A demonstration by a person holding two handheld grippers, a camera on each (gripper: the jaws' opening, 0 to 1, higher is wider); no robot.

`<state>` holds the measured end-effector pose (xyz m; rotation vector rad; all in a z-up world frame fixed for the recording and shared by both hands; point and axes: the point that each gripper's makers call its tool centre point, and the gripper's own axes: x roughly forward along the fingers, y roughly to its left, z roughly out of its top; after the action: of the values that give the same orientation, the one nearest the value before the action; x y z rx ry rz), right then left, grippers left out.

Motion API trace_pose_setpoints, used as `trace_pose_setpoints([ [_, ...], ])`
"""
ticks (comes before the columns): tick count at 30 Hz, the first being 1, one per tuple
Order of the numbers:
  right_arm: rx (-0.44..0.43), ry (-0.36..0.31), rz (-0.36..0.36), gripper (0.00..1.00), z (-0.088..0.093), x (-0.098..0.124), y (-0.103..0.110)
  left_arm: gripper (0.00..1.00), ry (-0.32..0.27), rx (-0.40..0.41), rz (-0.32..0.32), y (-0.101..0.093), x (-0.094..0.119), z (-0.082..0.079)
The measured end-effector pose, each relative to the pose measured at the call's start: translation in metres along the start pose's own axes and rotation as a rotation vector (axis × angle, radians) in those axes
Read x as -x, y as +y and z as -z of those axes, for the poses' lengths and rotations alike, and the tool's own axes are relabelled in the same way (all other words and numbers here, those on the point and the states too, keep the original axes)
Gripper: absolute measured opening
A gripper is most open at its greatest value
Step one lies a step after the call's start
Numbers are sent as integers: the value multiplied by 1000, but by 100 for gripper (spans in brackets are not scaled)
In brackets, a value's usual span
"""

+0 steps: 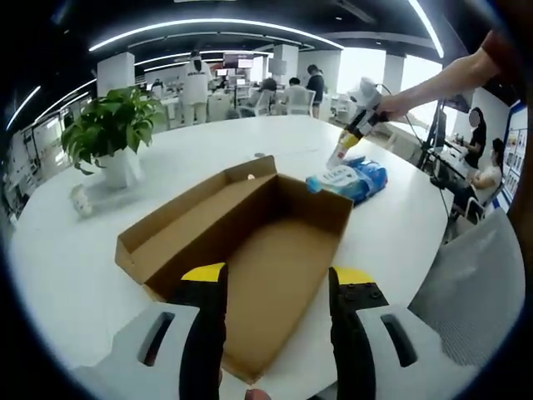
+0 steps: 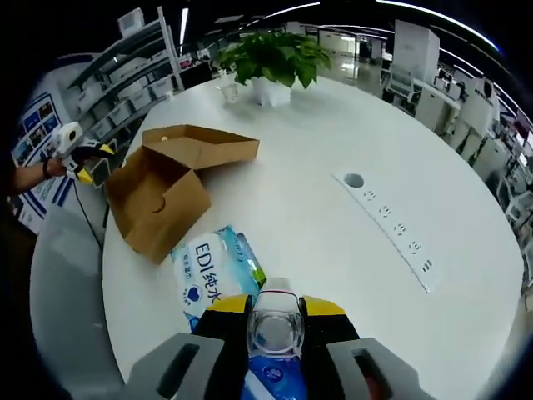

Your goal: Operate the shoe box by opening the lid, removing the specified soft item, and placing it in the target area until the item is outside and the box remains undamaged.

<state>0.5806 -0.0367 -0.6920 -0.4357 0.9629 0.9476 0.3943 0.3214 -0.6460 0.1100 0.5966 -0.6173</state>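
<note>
In the left gripper view, I am hovering my left gripper (image 1: 277, 287) with jaws apart over the open, empty box (image 1: 241, 250), likely steadying it. The wipes pack (image 1: 350, 179) is lying outside on the table (image 1: 67, 267), beneath my right gripper (image 1: 348, 150).

In the right gripper view, my right gripper (image 2: 275, 321) is clamping the pack's (image 2: 215, 271) end, lowering it beside the box (image 2: 171, 187).
</note>
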Motion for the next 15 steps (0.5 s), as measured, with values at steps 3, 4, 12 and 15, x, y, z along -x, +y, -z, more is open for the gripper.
trace_pose_setpoints([
  [3,51,29,0,18,0,-3,0,48,-1,1,0,0,0,0],
  [4,63,36,-1,18,1,-4,-1,48,-1,2,0,0,0,0],
  [12,169,101,0,18,4,-12,-5,48,3,5,-2,0,1,3],
  [15,198,120,0,18,4,-14,-5,48,5,10,-5,1,2,6],
])
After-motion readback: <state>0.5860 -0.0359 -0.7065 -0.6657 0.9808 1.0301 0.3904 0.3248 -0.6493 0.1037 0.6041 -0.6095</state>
